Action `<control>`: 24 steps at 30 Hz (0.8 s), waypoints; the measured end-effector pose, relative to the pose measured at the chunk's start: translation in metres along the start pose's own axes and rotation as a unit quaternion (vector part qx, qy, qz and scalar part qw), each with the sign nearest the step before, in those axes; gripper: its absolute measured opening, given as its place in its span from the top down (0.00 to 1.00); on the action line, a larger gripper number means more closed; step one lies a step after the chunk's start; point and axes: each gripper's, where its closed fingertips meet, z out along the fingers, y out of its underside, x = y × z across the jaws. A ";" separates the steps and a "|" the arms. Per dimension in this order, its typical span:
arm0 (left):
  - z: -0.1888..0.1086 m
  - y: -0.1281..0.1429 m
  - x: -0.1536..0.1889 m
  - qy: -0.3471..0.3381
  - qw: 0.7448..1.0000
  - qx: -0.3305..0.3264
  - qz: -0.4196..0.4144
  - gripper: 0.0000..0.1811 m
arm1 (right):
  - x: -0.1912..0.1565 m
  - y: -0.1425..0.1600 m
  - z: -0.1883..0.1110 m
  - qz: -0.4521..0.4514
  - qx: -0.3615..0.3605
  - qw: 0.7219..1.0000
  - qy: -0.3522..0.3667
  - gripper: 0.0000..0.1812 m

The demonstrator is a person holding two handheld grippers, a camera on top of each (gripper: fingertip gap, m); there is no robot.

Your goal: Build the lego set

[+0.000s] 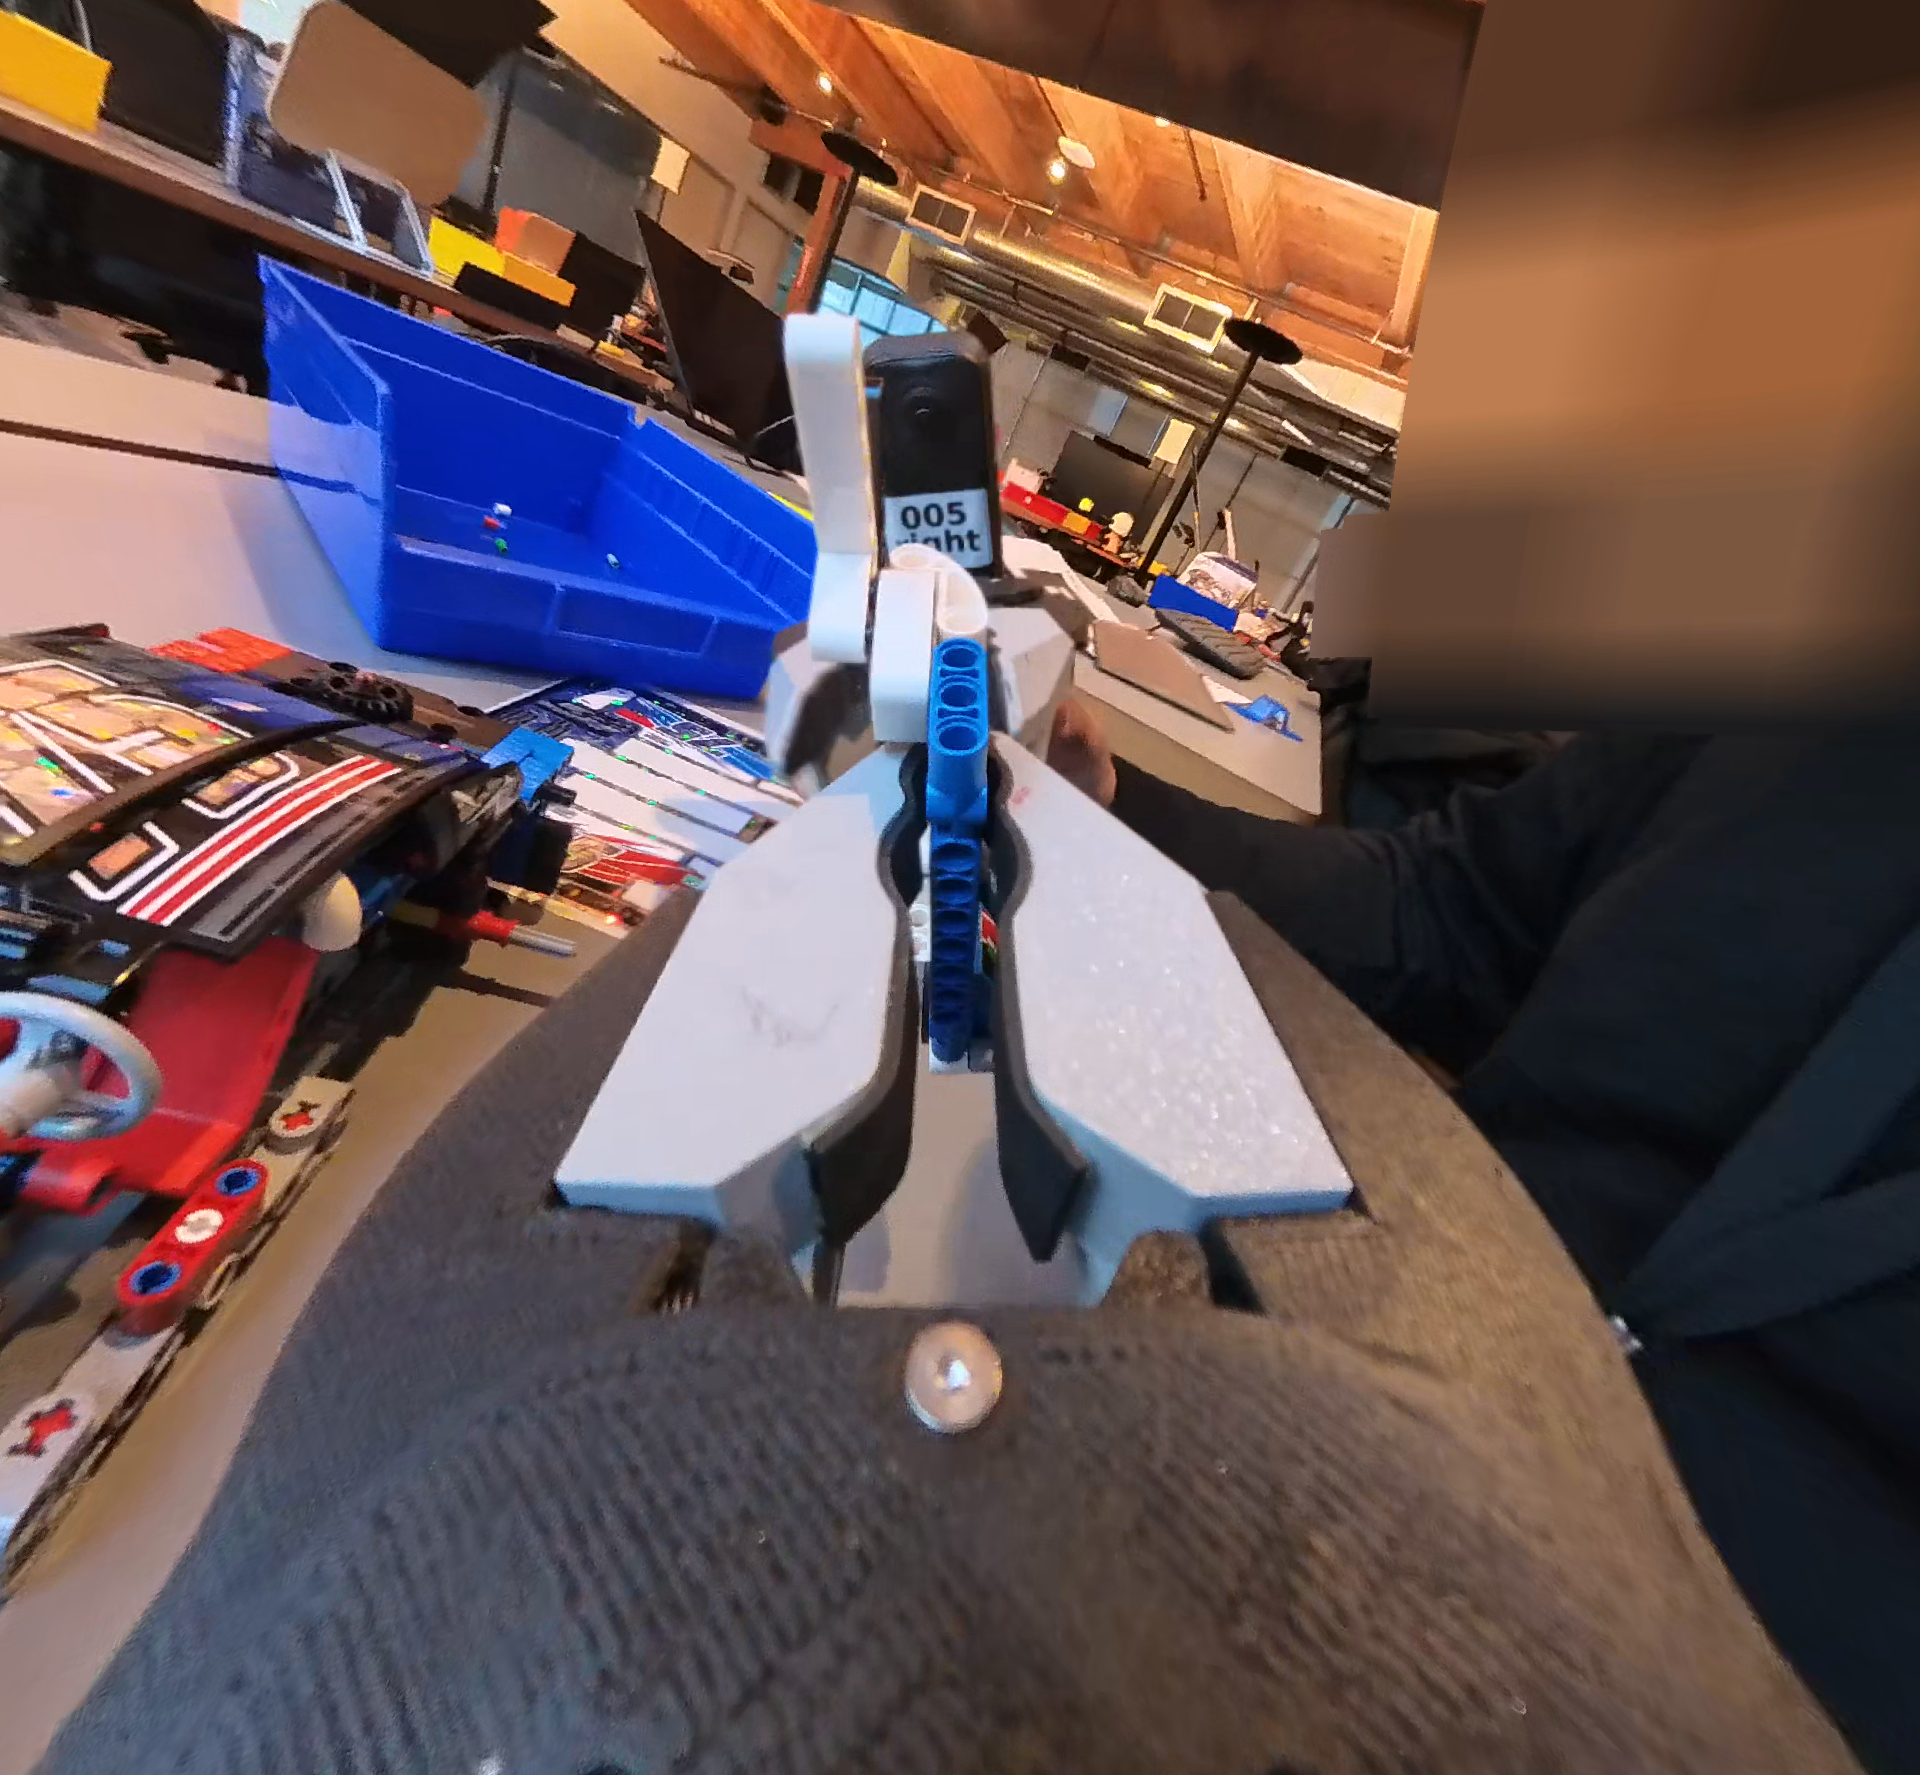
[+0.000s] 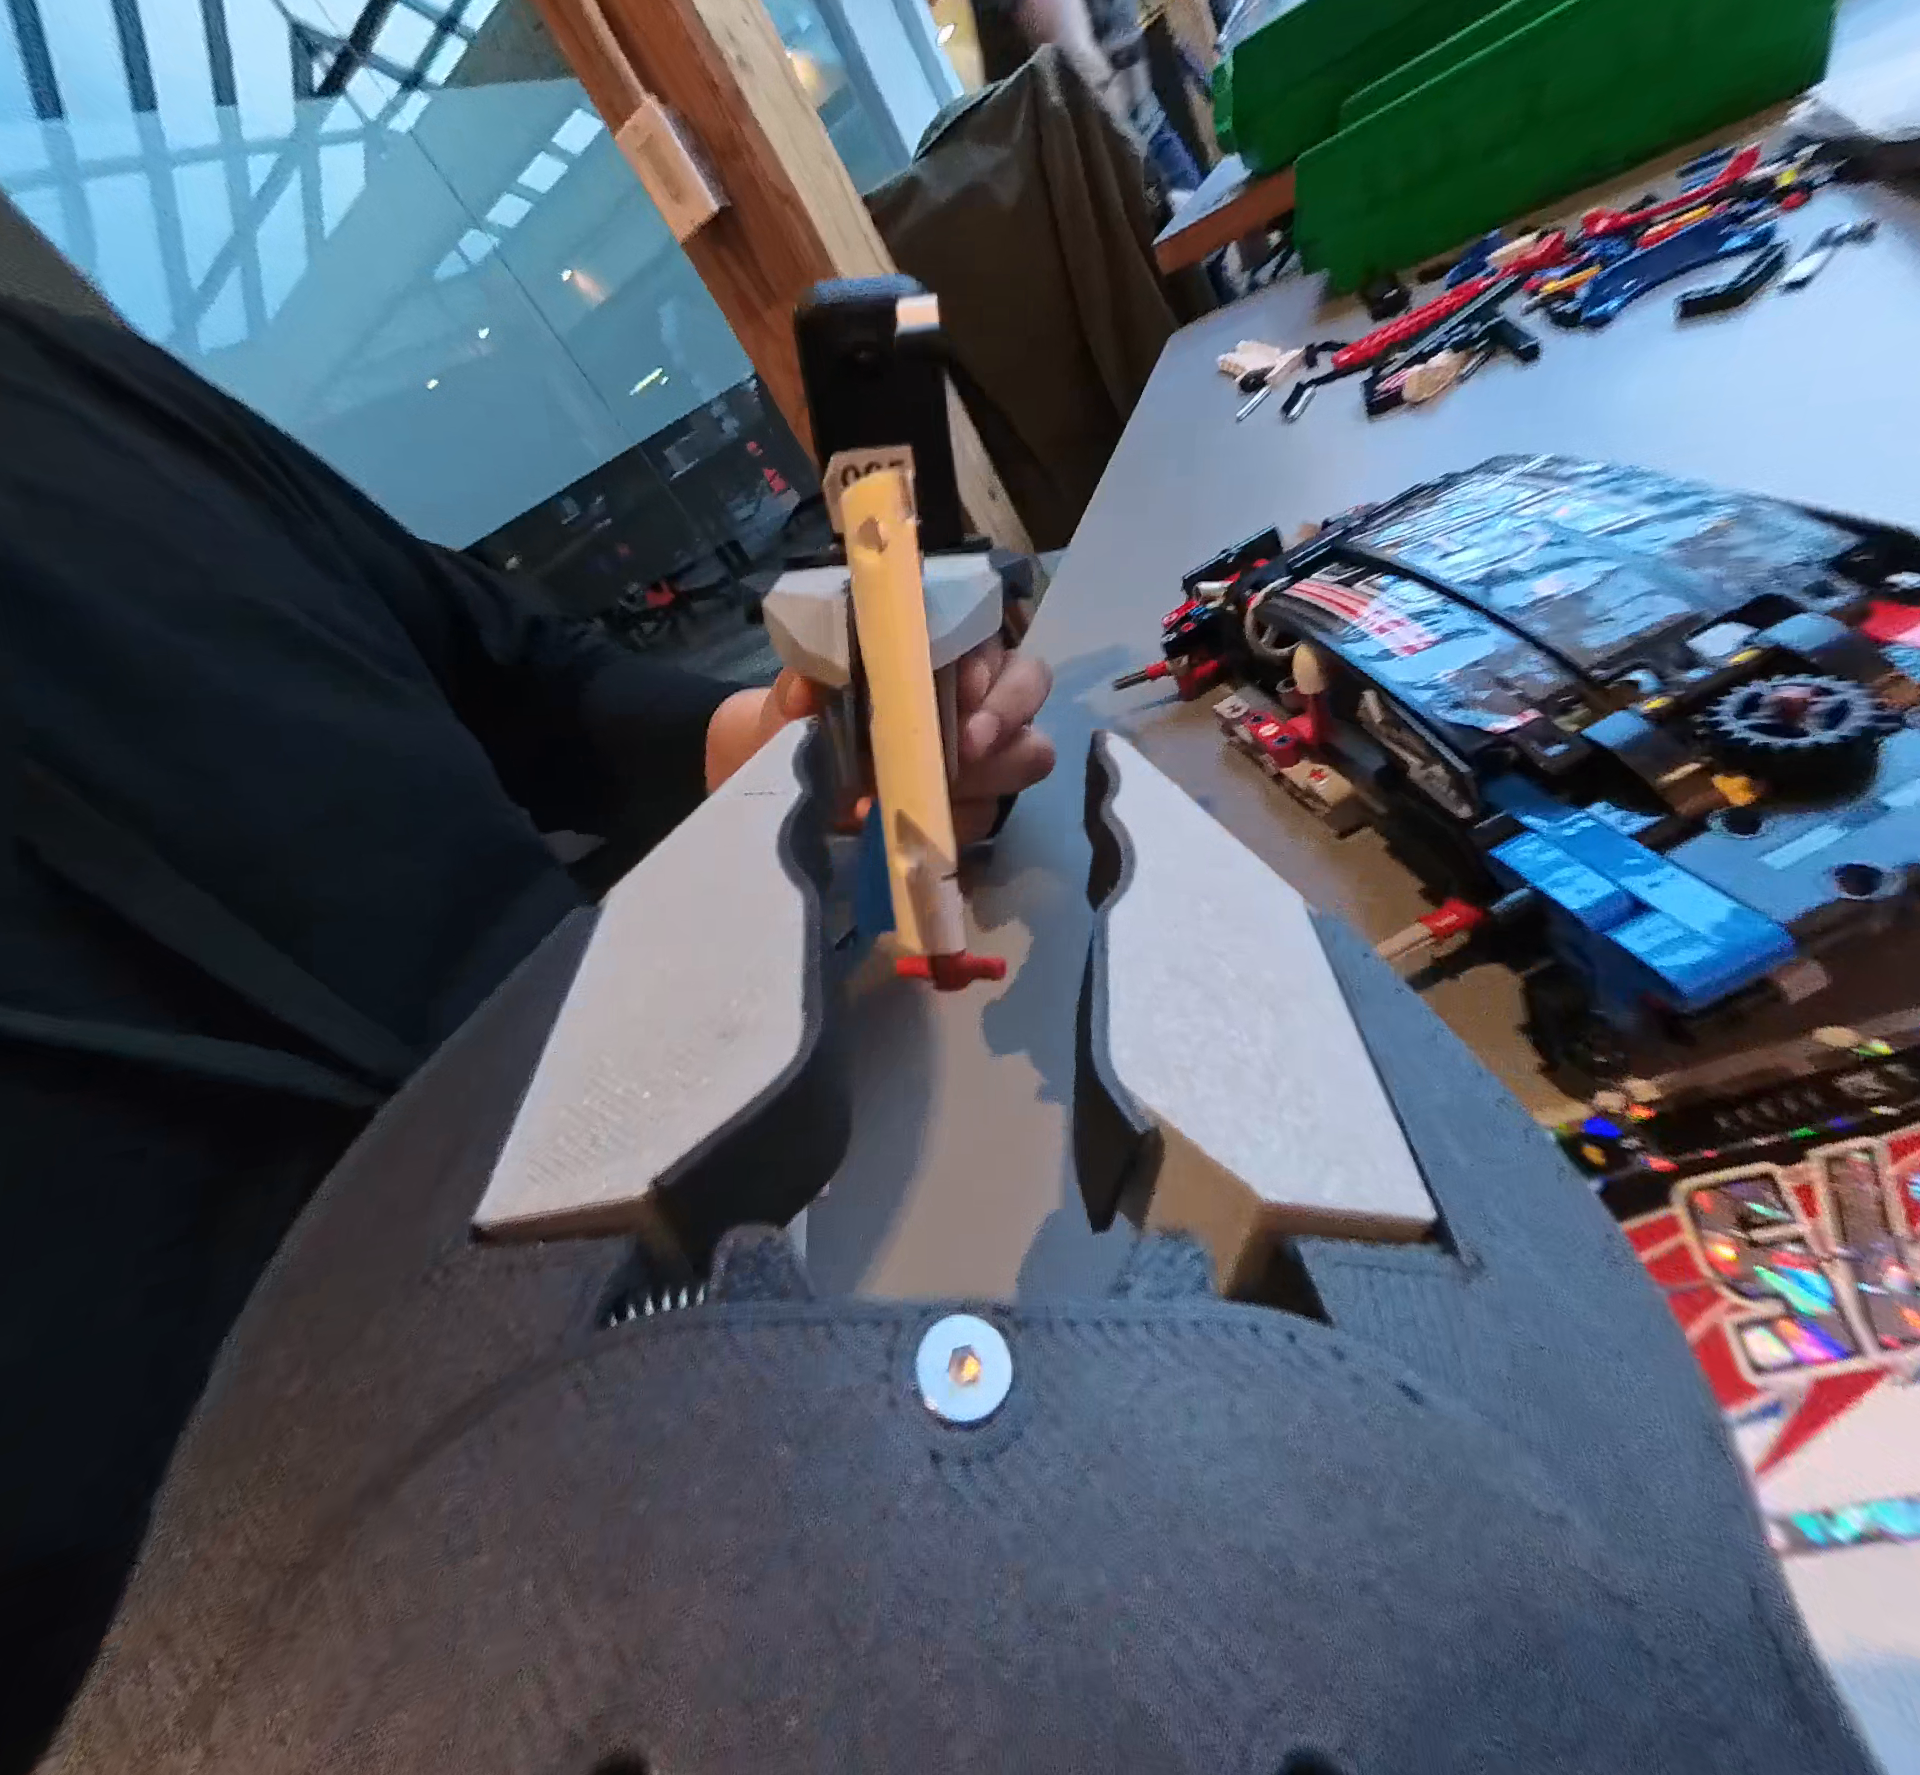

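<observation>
White-labelled right gripper (image 1: 831, 738) faces clamped blue beam (image 1: 954, 790).

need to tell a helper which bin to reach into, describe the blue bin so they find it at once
Start at the model car on the grey table in the left wrist view. Just beyond it sits the blue bin, open-topped with a low front, a few tiny pieces inside. It is the only blue box on that table.

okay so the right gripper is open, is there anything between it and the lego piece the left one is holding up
Nothing visible blocks it. The right gripper stands open, and the white and blue lego assembly, clamped by the left gripper, hangs in open air just ahead of the right gripper's fingertips, nearer one finger. Only the table lies behind.
</observation>
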 end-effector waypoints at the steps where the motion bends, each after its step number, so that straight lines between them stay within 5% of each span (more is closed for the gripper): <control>1: 0.000 0.001 0.000 -0.002 1.000 -0.005 0.008 0.97 | -0.004 0.005 0.004 -0.004 -0.013 1.000 -0.011 0.78; 7: 0.001 0.002 0.008 0.007 0.999 -0.013 0.044 0.97 | -0.012 0.030 0.019 -0.067 -0.082 0.994 -0.006 0.93; 14: -0.003 0.010 0.010 0.010 0.995 -0.074 0.067 0.91 | -0.015 0.024 0.013 -0.179 -0.081 0.980 0.028 0.95; 18: -0.015 0.000 0.006 0.005 0.994 -0.094 0.057 0.81 | -0.005 0.023 0.009 -0.271 -0.097 0.953 0.100 0.96; 24: -0.036 0.003 -0.006 -0.035 0.978 -0.150 0.141 0.89 | 0.007 0.037 0.014 -0.360 -0.157 0.905 0.166 0.98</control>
